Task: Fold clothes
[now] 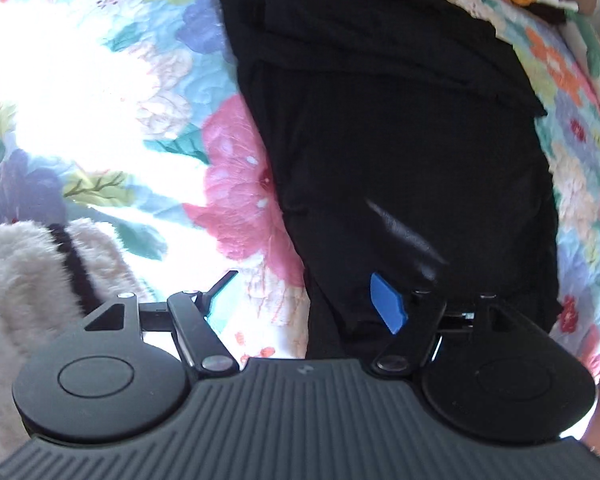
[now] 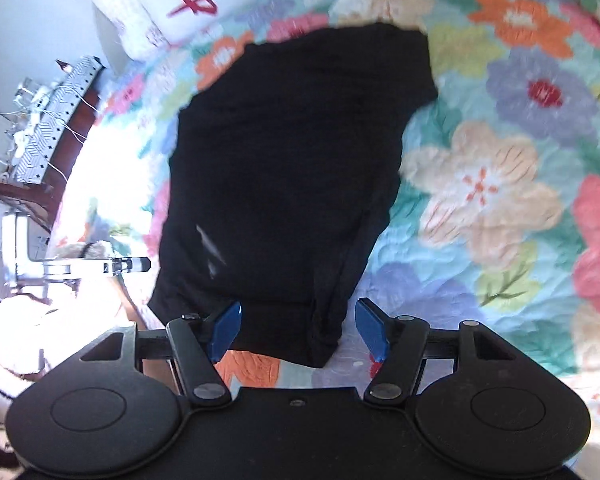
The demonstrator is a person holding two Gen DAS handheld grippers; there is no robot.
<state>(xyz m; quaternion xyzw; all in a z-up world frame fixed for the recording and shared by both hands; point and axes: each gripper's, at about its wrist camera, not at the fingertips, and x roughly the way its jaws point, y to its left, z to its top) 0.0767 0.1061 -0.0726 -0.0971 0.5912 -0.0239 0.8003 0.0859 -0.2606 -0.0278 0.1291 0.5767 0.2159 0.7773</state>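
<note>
Both grippers — left (image 1: 306, 300) and right (image 2: 298, 328) — gape wide, holding nothing; black garment (image 2: 292, 168) stretches lengthwise straight ahead, its near hem between the right's fingers.

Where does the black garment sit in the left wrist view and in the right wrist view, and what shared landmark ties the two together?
Left wrist view: black garment fills centre-right, running from the top down to the gripper.
Right wrist view: black garment lies centre, its near end between the open blue fingers.
Shared landmark: the floral quilt underneath it.
</note>
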